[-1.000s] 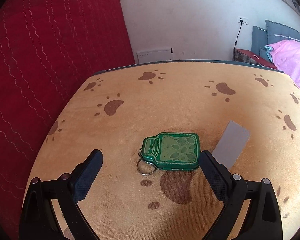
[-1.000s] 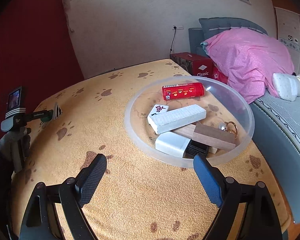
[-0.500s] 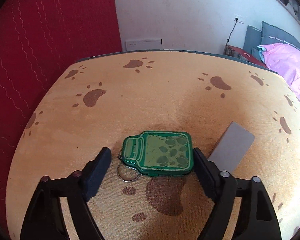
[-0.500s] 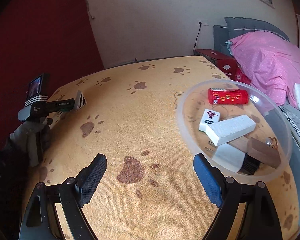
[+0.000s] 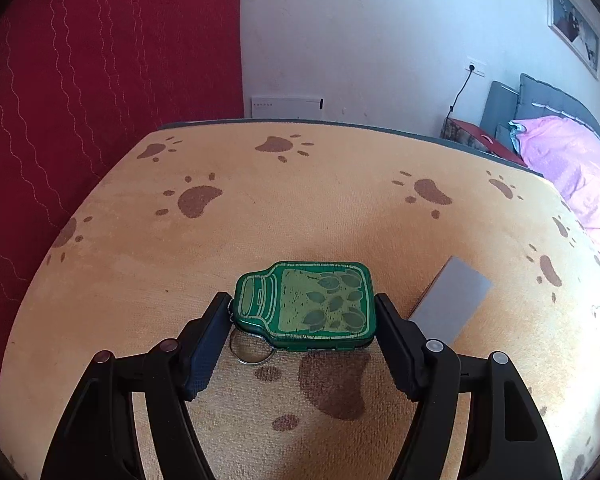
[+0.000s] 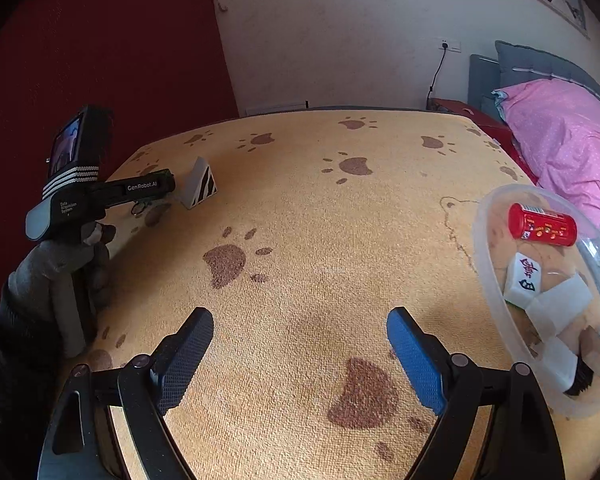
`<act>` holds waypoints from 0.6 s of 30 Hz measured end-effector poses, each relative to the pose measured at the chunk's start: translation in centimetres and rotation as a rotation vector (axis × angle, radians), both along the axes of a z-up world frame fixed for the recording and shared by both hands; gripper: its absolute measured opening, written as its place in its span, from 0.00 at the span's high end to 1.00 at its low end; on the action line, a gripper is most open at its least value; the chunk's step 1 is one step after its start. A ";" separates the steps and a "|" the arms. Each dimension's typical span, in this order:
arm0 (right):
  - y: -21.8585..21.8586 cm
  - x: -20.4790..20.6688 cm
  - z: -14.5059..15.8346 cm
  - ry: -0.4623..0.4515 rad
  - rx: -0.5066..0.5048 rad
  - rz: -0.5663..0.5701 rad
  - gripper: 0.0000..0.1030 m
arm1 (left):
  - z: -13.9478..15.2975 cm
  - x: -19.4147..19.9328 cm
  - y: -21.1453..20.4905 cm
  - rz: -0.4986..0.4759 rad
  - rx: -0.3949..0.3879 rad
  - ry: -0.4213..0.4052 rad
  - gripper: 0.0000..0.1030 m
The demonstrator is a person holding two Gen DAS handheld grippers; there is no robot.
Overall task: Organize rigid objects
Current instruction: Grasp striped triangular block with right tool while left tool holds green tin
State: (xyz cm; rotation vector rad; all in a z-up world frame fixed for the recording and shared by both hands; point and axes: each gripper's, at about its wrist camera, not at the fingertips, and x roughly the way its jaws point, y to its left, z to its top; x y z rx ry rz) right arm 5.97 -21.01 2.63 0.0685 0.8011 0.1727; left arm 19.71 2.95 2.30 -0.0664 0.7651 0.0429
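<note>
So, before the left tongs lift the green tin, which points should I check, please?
1. Left tongs closed on green tin, both pads touching its ends: ok.
2. Tin lifted off the cloth: cannot tell.
3. Keyring hanging free of the pads: ok.
4. Grey card apart from the tin: ok.
5. Right tongs open, nothing between: ok.
6. Clear bowl has room: cannot tell, partly out of frame.
</note>
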 end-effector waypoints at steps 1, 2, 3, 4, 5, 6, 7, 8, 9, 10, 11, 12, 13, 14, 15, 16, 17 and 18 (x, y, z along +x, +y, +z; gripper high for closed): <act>0.2 0.5 -0.2 0.008 0.003 0.001 0.11 | 0.1 -0.2 0.0 0.004 0.004 -0.011 0.31; 0.5 1.1 -0.4 0.015 0.003 0.000 0.11 | 0.3 -0.4 0.0 0.008 0.007 -0.024 0.31; 0.8 1.6 -0.6 0.020 0.002 -0.001 0.11 | 0.5 -0.6 0.1 0.012 0.011 -0.038 0.31; 1.1 2.1 -0.7 0.024 0.002 -0.001 0.11 | 0.7 -0.8 0.1 0.016 0.017 -0.051 0.31; 1.3 2.6 -0.9 0.030 0.005 0.000 0.11 | 0.8 -1.0 0.1 0.019 0.023 -0.062 0.31; 1.6 3.1 -1.0 0.035 0.008 0.000 0.11 | 0.9 -1.2 0.0 0.022 0.029 -0.072 0.31; 1.9 3.6 -1.0 0.037 0.012 0.004 0.11 | 1.1 -1.3 0.0 0.024 0.036 -0.080 0.31; 2.4 4.0 -1.0 0.035 0.012 0.010 0.11 | 1.2 -1.4 0.0 0.027 0.041 -0.086 0.31; 2.8 4.5 -0.9 0.029 0.008 0.017 0.11 | 1.3 -1.4 0.0 0.029 0.044 -0.089 0.31; 3.3 5.0 -0.8 0.023 0.001 0.023 0.11 | 1.4 -1.5 0.1 0.032 0.043 -0.091 0.31; 3.7 5.5 -0.7 0.018 -0.003 0.030 0.11 | 1.4 -1.5 0.2 0.036 0.041 -0.093 0.31; 4.1 6.0 -0.7 0.015 -0.007 0.036 0.11 | 1.5 -1.5 0.4 0.043 0.039 -0.094 0.31; 4.5 6.6 -0.6 0.014 -0.009 0.038 0.11 | 1.6 -1.4 0.6 0.052 0.037 -0.094 0.31; 4.8 7.2 -0.7 0.015 -0.007 0.038 0.11 | 1.6 -1.4 0.8 0.062 0.035 -0.095 0.31; 5.1 7.6 -0.7 0.018 0.000 0.038 0.11 | 1.6 -1.4 1.0 0.073 0.033 -0.095 0.31; 5.4 8.1 -0.7 0.022 0.008 0.038 0.11 | 1.6 -1.4 1.2 0.083 0.033 -0.095 0.31; 5.7 8.6 -0.7 0.023 0.015 0.036 0.11 | 1.5 -1.4 1.3 0.093 0.034 -0.093 0.31; 5.9 9.0 -0.8 0.022 0.019 0.032 0.11 | 1.4 -1.3 1.5 0.101 0.031 -0.090 0.31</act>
